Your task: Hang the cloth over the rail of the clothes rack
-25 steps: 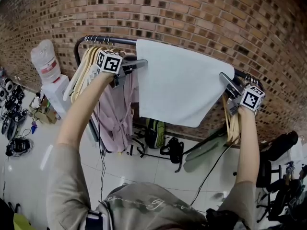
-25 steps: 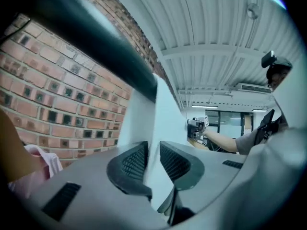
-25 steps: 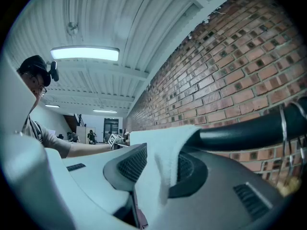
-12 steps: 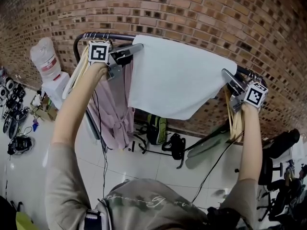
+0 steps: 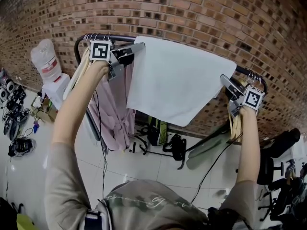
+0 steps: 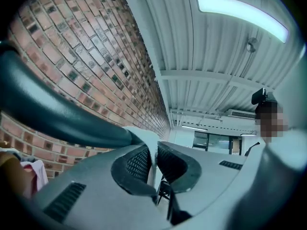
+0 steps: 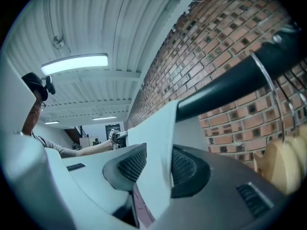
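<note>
Entry, cloth on rack.

- The white cloth (image 5: 177,80) lies draped over the dark rail (image 5: 103,37) of the clothes rack, across the centre of the head view. Its front panel hangs down in front of the brick wall (image 5: 192,8), with the lower edge slanting down to the right.
- Your left gripper (image 5: 140,46) is at the cloth's upper left corner, just beside the rail. In the left gripper view its jaws are closed, with a thin edge of the cloth pinched between the pads.
- Your right gripper (image 5: 224,80) is at the cloth's right edge, centre right of the frame and just below the rail. In the right gripper view a fold of cloth runs between the pads and the jaws are clamped on it.
- Wooden hangers (image 5: 80,71) and a pink garment (image 5: 115,109) hang on the rail to the left of the cloth, behind your left forearm. More hangers (image 5: 234,121) hang below your right gripper.
- A water bottle (image 5: 45,59) stands at far left on the floor.
</note>
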Demonstrator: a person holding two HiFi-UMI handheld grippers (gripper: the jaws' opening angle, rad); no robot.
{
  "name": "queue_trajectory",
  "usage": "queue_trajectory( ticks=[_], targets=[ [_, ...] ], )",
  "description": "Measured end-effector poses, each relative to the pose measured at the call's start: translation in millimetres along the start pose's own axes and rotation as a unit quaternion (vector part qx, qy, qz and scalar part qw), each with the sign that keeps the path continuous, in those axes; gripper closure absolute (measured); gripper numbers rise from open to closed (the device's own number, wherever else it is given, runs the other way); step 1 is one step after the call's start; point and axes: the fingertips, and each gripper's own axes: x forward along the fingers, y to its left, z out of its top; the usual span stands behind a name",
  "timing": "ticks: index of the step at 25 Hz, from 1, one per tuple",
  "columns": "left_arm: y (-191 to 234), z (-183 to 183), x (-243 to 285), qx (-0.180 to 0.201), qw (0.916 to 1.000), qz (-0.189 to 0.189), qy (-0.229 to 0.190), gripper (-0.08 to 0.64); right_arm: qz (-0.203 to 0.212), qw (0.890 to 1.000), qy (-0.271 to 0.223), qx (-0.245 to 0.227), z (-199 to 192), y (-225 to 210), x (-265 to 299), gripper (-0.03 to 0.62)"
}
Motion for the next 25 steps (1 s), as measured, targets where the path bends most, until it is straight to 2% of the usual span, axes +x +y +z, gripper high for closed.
queue_trajectory(
  ticks=[2,5,9,13,14,19,25],
  targets=[
    [2.0,-1.0,-0.1,-0.003,1.0,0.003,0.003,0.541,-0.005,1.0,-0.005,-0.013,-9.7,-5.0,0.4,0.477],
    [1.1,1.3,-0.4,-0.001,1.0,0.002,0.001,0.541,-0.018,0.999,0.014,-0.042,-34.3,-14.6,4.6,0.477],
    [-0.7,0.6,2.8,-0.003,1.0,0.002,-0.002,0.541,-0.026,0.998,0.031,-0.04,-67.1,-26.3,9.4,0.479],
    [1.2,-2.2,2.6,-0.001,0.9999,0.011,0.004,0.541,-0.009,0.998,0.041,-0.042,-84.1,-23.4,13.3,0.487],
    [2.1,-2.8,1.9,0.0,0.9999,0.014,0.006,0.541,-0.005,0.998,0.044,-0.049,-84.5,-20.3,13.7,0.572],
    [3.4,-2.7,1.1,0.019,0.9995,0.022,0.01,0.541,0.013,0.995,0.052,-0.089,-73.7,-2.1,12.5,0.572],
    [2.4,0.8,-5.5,0.012,0.9994,0.031,0.008,0.54,0.023,0.995,0.015,-0.1,-27.8,20.9,0.1,0.572]
  ],
)
